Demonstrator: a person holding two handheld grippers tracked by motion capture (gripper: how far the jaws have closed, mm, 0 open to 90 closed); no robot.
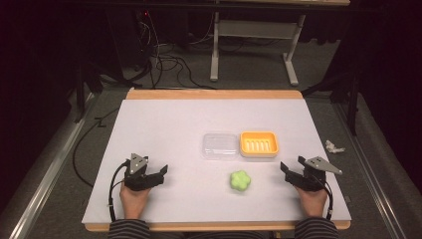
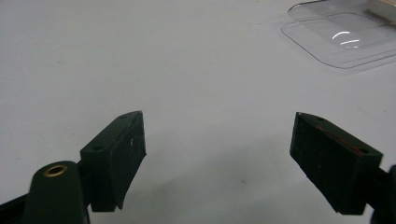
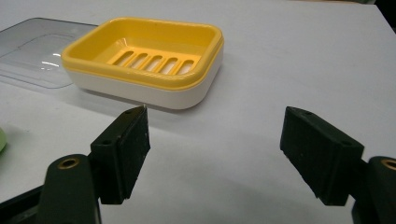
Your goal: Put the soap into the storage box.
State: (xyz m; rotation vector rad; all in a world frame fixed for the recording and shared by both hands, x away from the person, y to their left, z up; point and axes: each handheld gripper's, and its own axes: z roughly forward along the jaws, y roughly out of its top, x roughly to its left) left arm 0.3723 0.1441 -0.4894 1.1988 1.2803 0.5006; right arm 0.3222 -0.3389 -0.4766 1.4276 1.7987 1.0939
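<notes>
Striped sleeves [image 1: 128,228] come in at the bottom edge of the high view, each hand wrapped around a hand-held gripper. Between them, slightly toward the right one, lies a green flower-shaped soap [image 1: 240,180] on the white desk [image 1: 164,129], touched by neither tool. From the soap, the left hand-held gripper [image 1: 158,174] sits at about 9 o'clock, well apart, and the right hand-held gripper [image 1: 286,172] at about 3 o'clock, somewhat nearer. Both have their jaws spread wide with nothing between them (each gripper view shows bare desk in the gap).

At 12 to 1 o'clock from the soap stands a yellow soap dish [image 1: 259,143] with a slotted tray and a white base. Touching its left side lies a clear plastic lid [image 1: 219,145], flat on the desk.

In the right gripper view the soap is cut off to a green sliver at the left edge [image 3: 2,140]. The left gripper view crops the lid [image 2: 343,39] at its top right corner.
</notes>
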